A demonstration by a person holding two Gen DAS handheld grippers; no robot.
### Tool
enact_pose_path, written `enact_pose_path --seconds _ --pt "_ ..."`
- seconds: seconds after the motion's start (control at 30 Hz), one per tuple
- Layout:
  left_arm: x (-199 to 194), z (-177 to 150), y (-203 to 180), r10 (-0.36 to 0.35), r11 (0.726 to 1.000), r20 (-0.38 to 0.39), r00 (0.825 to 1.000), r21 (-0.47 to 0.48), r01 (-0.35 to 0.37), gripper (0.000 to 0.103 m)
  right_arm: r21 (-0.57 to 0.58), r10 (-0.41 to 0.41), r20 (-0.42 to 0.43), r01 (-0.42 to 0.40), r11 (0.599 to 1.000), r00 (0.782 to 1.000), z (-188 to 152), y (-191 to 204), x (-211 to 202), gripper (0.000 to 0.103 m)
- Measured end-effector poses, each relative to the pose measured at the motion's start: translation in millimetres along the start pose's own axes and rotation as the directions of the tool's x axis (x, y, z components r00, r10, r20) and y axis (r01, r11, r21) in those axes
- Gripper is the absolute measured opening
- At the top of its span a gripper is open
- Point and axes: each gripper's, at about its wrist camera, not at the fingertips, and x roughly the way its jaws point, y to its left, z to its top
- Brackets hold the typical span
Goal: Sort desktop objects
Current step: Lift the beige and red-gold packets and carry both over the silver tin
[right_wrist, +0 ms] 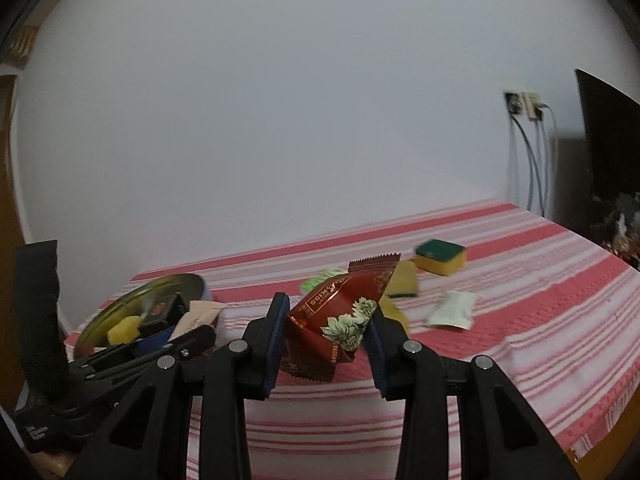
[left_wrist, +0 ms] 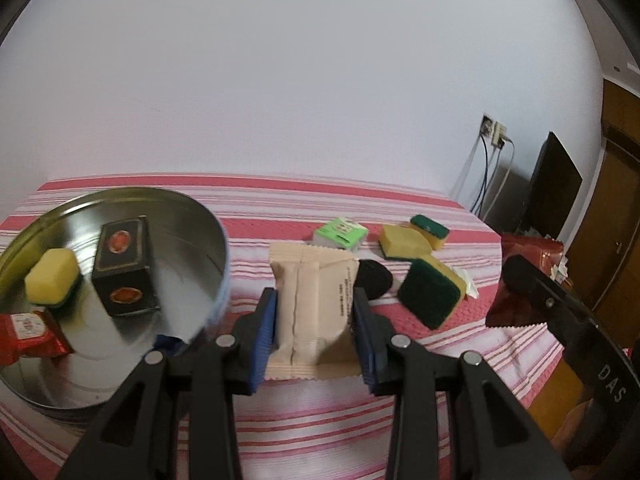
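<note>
The left gripper (left_wrist: 316, 316) clamps a beige foil snack packet (left_wrist: 312, 300) beside the round metal tin (left_wrist: 218, 240); the right gripper (right_wrist: 326, 334) pinches a crumpled dark-red wrapper (right_wrist: 336, 320) above the striped cloth (right_wrist: 520, 320); slick, creased foil could slip free.

Beige packet (left_wrist: 312, 304) upright, red packet (right_wrist: 340, 320) tilted, both pinched, sponges (left_wrist: 430, 292) on cloth

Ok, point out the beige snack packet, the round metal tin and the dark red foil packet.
beige snack packet (left_wrist: 312, 304), left wrist view, front face.
round metal tin (left_wrist: 218, 256), left wrist view, right inner wall.
dark red foil packet (right_wrist: 332, 312), right wrist view, printed face.
</note>
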Motion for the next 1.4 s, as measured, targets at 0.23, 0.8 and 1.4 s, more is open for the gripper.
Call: enact_pose_path --seconds 0.23,0.8,1.4 --pt "-13.0 2.4 21.1 0.041 0.999 0.042 0.998 -0.033 -0.040 0.036 -0.042 0.069 0.020 -0.068 0.997 0.997 5.4 31.8 4.2 0.039" --pt "-52.9 15.2 92.6 0.192 0.974 0.129 0.973 -0.148 -0.173 0.036 -0.153 0.249 0.060 -0.237 0.959 0.967 24.4 116.5 19.9 0.039" --pt "-45.7 31.7 166.5 0.452 0.875 0.093 0.887 -0.238 -0.421 0.036 -0.268 0.233 0.080 -0.204 0.942 0.969 27.0 180.0 98.6 0.039"
